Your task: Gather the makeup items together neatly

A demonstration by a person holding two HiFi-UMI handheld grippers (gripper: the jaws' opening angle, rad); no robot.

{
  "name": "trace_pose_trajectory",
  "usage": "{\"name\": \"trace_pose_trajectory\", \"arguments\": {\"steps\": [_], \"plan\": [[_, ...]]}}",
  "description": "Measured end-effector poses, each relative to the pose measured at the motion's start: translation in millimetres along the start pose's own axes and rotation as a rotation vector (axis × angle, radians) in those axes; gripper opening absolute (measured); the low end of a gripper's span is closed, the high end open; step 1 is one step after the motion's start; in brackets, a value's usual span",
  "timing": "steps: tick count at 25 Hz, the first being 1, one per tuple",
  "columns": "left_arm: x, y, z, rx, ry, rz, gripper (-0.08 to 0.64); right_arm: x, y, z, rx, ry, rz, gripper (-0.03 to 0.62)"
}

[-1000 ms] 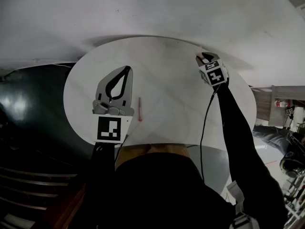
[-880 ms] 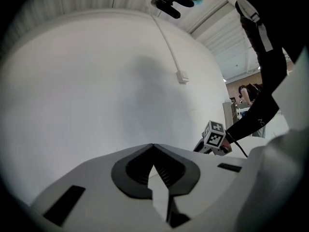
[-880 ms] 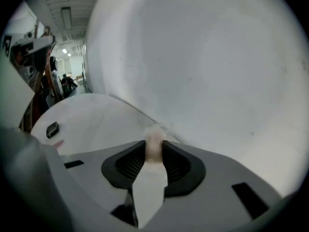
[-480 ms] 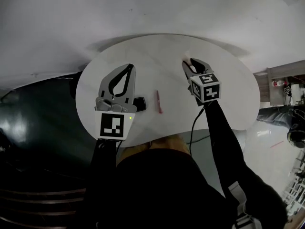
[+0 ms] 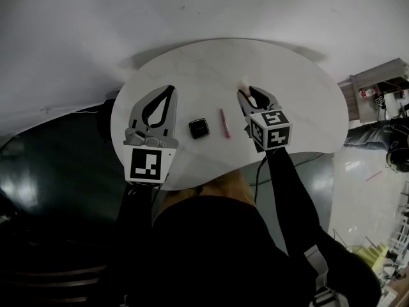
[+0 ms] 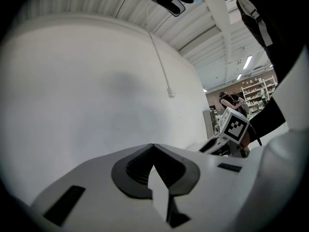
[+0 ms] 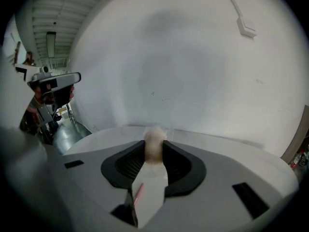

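Observation:
On the round white table lie a small black square compact and, just right of it, a pink pencil. My right gripper hovers right of the pencil, shut on a pale beige makeup sponge. In the right gripper view the sponge sits pinched between the pads at the tips of that gripper, and the pencil shows below the jaws. My left gripper is shut and empty, left of the compact; its tips meet.
The table's near edge curves just in front of both grippers. A white wall stands behind the table. Shelving is at the right and dark floor at the left. The right gripper's marker cube shows in the left gripper view.
The right gripper has carried the sponge from the table's far right to just beside the pink pencil. The black compact has come into full view beside the left gripper.

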State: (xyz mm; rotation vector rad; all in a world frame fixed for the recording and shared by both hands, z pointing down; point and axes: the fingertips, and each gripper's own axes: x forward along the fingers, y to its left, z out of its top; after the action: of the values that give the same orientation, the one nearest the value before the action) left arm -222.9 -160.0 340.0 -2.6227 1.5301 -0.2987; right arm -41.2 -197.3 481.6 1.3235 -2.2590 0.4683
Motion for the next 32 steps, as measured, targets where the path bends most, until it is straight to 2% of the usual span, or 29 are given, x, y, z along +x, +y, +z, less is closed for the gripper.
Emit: {"name": "trace_pose_trajectory", "arguments": {"steps": [4, 10, 19, 23, 27, 32], "plan": [[4.6, -6.6, -1.5, -0.01, -0.007, -0.01, 0.014, -3.9, 4.4, -3.3, 0.001, 0.017, 0.018, 0.13], [23.9, -26.9, -2.8, 0.004, 0.008, -0.026, 0.014, -1.8, -13.3, -25.8, -0.001, 0.073, 0.023, 0.131], [44.0, -57.4, -13.4, 0.004, 0.045, -0.052, 0.014, 17.4, -19.9, -133.7, 0.039, 0.312, 0.069, 0.135], [51.0, -65.4, -15.1, 0.0, 0.05, -0.06, 0.014, 21.9, -16.1, -171.6, 0.103, 0.389, 0.076, 0.14], [52.1, -68.4, -19.8, 0.0, 0.069, -0.058, 0.014, 24.6, -12.9, -188.8, 0.156, 0.416, 0.06, 0.146], [54.9, -70.9, -23.4, -0.003, 0.084, -0.058, 0.014, 28.9, -15.6, -188.4, 0.185, 0.402, 0.036, 0.152]]}}
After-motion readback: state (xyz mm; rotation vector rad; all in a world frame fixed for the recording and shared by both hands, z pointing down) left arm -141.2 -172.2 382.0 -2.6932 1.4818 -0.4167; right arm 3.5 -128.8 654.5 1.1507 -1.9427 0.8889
